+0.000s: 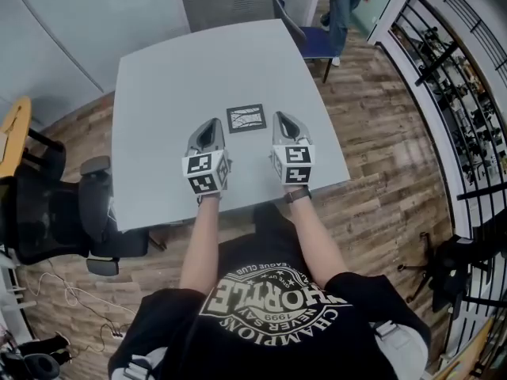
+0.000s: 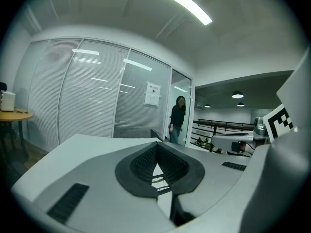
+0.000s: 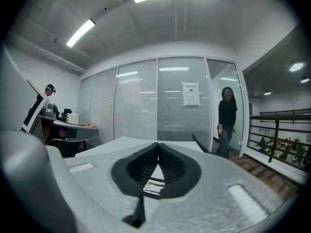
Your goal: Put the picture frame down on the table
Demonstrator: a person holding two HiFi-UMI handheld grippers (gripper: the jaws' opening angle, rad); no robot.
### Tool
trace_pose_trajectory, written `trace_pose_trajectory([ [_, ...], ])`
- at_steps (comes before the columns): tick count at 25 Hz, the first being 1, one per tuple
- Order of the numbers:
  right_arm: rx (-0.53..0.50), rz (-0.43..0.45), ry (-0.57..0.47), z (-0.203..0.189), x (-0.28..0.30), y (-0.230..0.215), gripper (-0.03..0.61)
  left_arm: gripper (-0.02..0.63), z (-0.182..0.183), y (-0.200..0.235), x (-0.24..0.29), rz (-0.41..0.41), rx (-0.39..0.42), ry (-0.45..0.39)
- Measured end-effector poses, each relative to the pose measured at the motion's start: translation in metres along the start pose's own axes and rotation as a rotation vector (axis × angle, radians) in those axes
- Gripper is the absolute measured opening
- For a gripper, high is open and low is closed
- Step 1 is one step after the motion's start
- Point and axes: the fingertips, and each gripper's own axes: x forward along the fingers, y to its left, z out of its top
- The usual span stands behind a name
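A small black-edged picture frame (image 1: 245,118) lies flat on the grey table (image 1: 174,77), between the tips of my two grippers. My left gripper (image 1: 212,127) rests on the table just left of the frame, jaws shut and holding nothing. On the frame's right my right gripper (image 1: 283,121) sits the same way, shut and empty. A sliver of the frame (image 2: 159,182) shows through the gap under the closed tips in the left gripper view. In the right gripper view the frame (image 3: 149,185) shows the same way.
A blue chair (image 1: 305,36) stands at the table's far right corner. A person (image 1: 345,2) stands beyond it on the wood floor. A black office chair (image 1: 55,212) sits at the near left. A black railing (image 1: 444,62) runs along the right.
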Motion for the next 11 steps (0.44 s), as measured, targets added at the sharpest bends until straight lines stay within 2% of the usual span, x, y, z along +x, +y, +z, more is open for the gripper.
trace_pose_trajectory([
  [4,-0.004,0.001,0.003,-0.001,0.000,0.003,0.000,0.005,-0.001,0.003,0.000,0.004,-0.003,0.003],
  [11,-0.005,-0.009,0.030,-0.014,0.016,-0.020,0.000,0.006,-0.013,0.000,0.029,0.006,-0.012,0.023],
])
